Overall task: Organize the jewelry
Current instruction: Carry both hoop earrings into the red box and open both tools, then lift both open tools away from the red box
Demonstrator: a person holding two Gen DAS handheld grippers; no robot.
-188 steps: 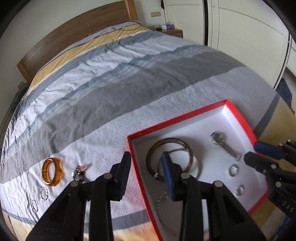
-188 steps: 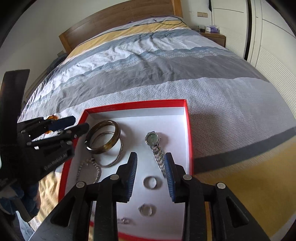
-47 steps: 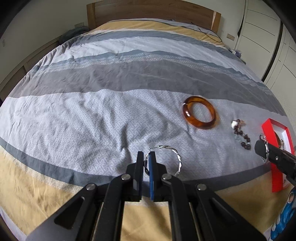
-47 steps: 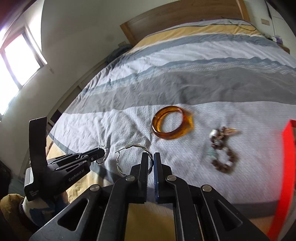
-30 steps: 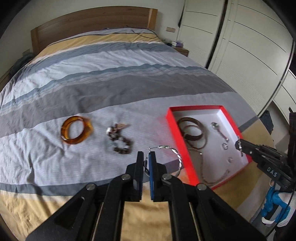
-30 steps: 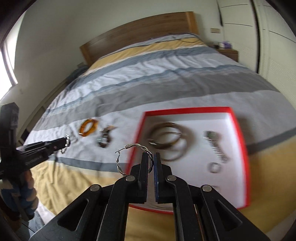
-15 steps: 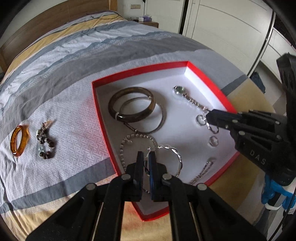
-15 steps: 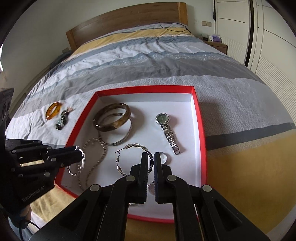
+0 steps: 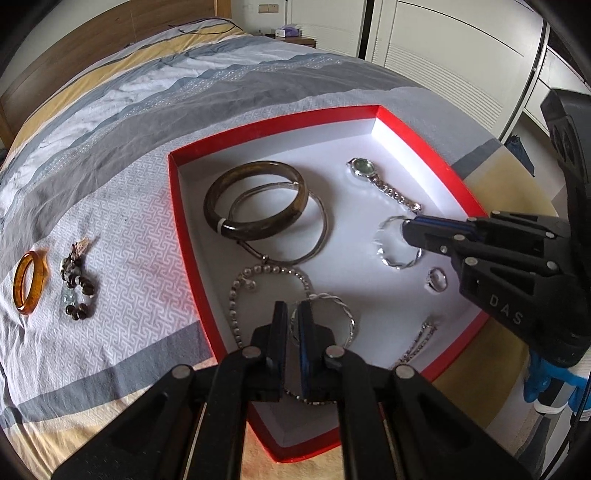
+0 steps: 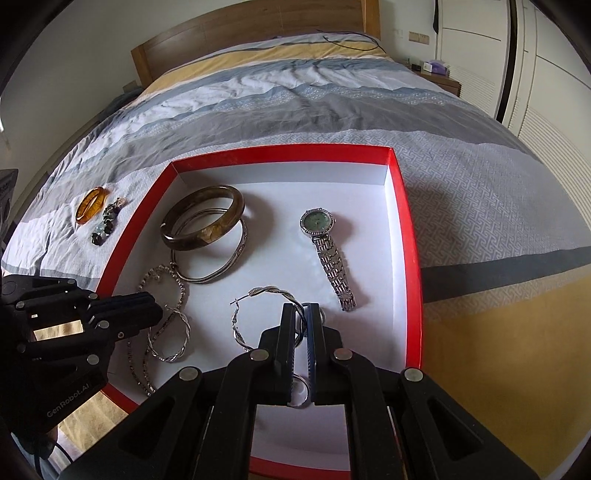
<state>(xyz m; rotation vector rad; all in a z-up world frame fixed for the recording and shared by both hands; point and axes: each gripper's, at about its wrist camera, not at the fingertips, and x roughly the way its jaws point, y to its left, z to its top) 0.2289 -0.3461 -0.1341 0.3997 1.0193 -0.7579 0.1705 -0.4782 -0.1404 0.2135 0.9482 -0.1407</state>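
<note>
A red box with a white floor (image 9: 177, 206) (image 10: 406, 236) lies on the bed. Inside are a brown bangle (image 9: 255, 201) (image 10: 203, 221), a silver bangle (image 9: 321, 229), a watch (image 9: 384, 184) (image 10: 327, 251), a bead chain (image 9: 236, 295), and rings (image 9: 437, 278). My left gripper (image 9: 291, 321) (image 10: 157, 317) is shut on a twisted silver hoop earring (image 9: 347, 314) (image 10: 170, 339) low over the box's near left part. My right gripper (image 10: 302, 325) (image 9: 404, 230) is shut on a matching hoop earring (image 10: 255, 295) (image 9: 397, 247) over the box's right part.
An amber bangle (image 9: 29, 282) (image 10: 90, 205) and a dark bead bracelet (image 9: 75, 280) (image 10: 107, 221) lie on the striped bedcover left of the box. Wardrobe doors (image 9: 443, 55) stand to the right, and a wooden headboard (image 10: 240, 33) is at the back.
Both grippers have carried their hoop earrings from the bedcover to over the box and come lower and closer to its floor. Both stay shut.
</note>
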